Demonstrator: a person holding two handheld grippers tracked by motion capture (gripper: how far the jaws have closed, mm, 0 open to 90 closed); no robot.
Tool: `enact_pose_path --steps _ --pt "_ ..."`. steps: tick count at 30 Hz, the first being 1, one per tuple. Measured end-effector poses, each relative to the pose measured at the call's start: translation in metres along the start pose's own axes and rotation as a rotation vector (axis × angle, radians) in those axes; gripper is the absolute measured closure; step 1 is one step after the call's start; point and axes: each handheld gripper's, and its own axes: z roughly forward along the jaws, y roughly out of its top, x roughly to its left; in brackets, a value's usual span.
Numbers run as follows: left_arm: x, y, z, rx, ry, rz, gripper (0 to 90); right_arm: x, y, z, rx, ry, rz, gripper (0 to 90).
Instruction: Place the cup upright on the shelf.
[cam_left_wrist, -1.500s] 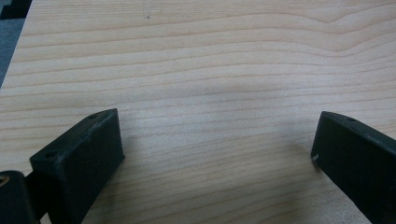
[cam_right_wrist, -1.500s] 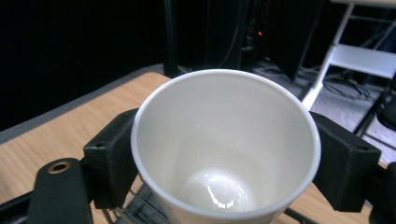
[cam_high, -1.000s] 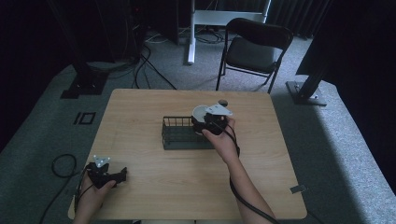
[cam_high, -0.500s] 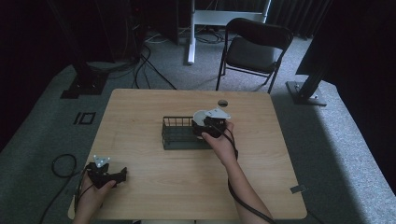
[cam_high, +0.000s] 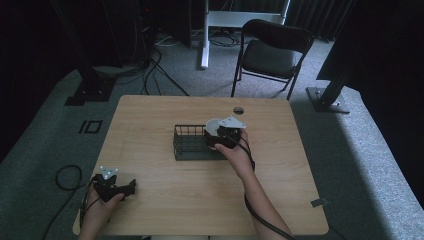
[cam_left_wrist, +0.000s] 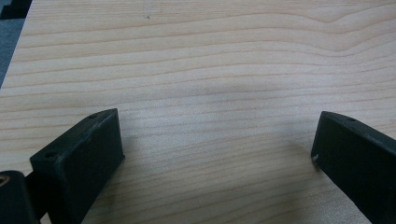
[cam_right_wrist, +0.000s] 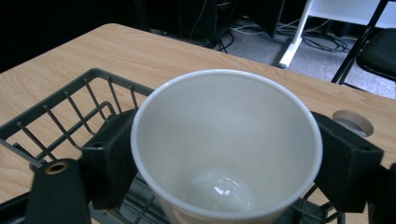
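A white cup (cam_right_wrist: 224, 144) sits upright between the two black jaws of my right gripper (cam_right_wrist: 224, 158), which is shut on it, over the right end of a dark wire basket (cam_right_wrist: 70, 107). From above, the cup (cam_high: 214, 127) and right gripper (cam_high: 227, 135) are at the basket's (cam_high: 192, 145) right end, mid-table. Far from them, my left gripper (cam_high: 117, 189) rests low at the table's front left corner. Its jaws stand wide apart over bare wood (cam_left_wrist: 210, 93) with nothing between them.
The wooden table (cam_high: 165, 200) has a round cable hole (cam_high: 238, 110) behind the basket. A black folding chair (cam_high: 270, 52) stands beyond the far edge. Cables (cam_high: 65, 175) lie on the grey floor at the left, and dark stand bases sit at both sides.
My right gripper has carried the cup a little to the left and toward me, lower over the basket's right end. The left gripper has stayed put.
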Motion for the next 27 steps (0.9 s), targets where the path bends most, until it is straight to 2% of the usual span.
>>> enact_pose_path --steps 2,10,18,27 --pt "0.000 0.000 0.000 0.000 0.000 0.000 2.4 0.001 -0.001 0.000 -0.006 0.010 -0.018 12.8" --pt "0.000 0.000 0.000 0.000 0.000 0.000 2.4 -0.001 -0.002 -0.008 -0.019 0.038 0.003 11.5" --pt "0.000 0.000 0.000 0.000 0.000 0.000 2.4 -0.006 -0.005 -0.018 -0.036 0.033 0.001 11.5" --pt "0.000 0.000 0.000 0.000 0.000 0.000 2.4 -0.011 -0.008 -0.032 -0.046 0.037 -0.021 11.4"
